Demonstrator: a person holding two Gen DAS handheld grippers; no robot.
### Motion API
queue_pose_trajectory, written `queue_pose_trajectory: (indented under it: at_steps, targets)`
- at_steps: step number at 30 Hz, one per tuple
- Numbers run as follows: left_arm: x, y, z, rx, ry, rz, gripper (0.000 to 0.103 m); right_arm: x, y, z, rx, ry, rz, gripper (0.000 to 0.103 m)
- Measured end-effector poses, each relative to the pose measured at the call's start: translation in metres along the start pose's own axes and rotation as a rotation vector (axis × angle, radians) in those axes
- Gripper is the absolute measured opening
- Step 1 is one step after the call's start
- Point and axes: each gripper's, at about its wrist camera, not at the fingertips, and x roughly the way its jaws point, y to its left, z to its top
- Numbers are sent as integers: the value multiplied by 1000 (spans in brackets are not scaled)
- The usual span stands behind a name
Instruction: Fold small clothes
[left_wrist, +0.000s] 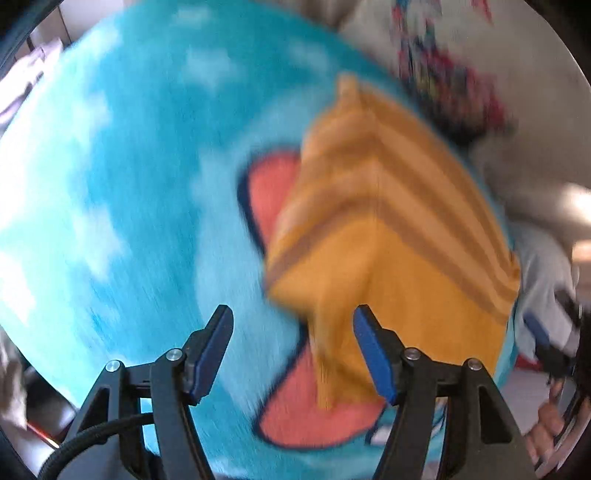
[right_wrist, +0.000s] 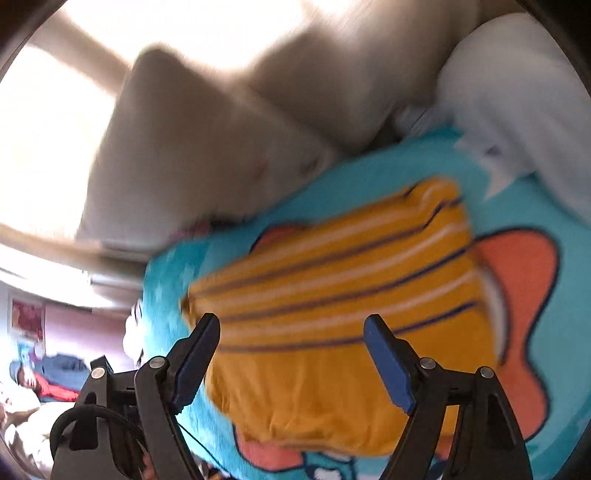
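A small orange garment with pale and dark stripes (left_wrist: 391, 236) lies folded on a turquoise fleece blanket (left_wrist: 129, 184) with an orange cartoon shape. It also shows in the right wrist view (right_wrist: 332, 332). My left gripper (left_wrist: 293, 350) is open, just above the garment's near corner, holding nothing. My right gripper (right_wrist: 291, 365) is open over the garment's plain orange end, holding nothing. The right gripper also shows at the far right of the left wrist view (left_wrist: 543, 336). Both views are motion-blurred.
A grey pillow (right_wrist: 207, 155) and a white cushion (right_wrist: 517, 103) lie beyond the blanket. A cloth with a colourful print (left_wrist: 443, 74) sits at the far right. More clothes (right_wrist: 48, 376) lie in the room to the left.
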Motion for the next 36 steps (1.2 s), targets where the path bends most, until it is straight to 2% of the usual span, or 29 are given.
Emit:
queue_pose_trajectory:
  at_steps: [2, 6, 10, 13, 21, 22, 23, 26, 29, 31, 36]
  targets:
    - [12, 7, -10, -19, 48, -28, 67, 20, 12, -7, -18, 54, 3, 84]
    - [24, 6, -16, -73, 82, -109, 67, 51, 34, -2, -62, 106, 19, 84]
    - [25, -8, -13, -20, 60, -80, 66, 75, 55, -5, -99, 146, 54, 84]
    - [26, -15, -8, -15, 64, -111, 38, 84, 74, -6, -148, 162, 64, 84]
    - [22, 0, -13, -84, 84, -183, 42, 94, 104, 3, -195, 165, 98, 84]
    - [21, -1, -13, -85, 76, -171, 36, 95, 105, 4, -202, 171, 100, 84]
    - [21, -4, -12, -80, 66, -163, 12, 97, 106, 3, -213, 178, 101, 84]
    - [25, -21, -9, -65, 35, -176, 10, 109, 112, 3, -239, 229, 117, 84]
    - [16, -27, -23, -25, -15, -184, 10, 135, 126, 4, -268, 347, 148, 84]
    - [13, -24, -27, -37, -20, -200, 10, 158, 146, 3, -328, 418, 117, 84]
    - [5, -6, -32, -114, -32, -296, 9, 221, 190, 0, -476, 556, -57, 84]
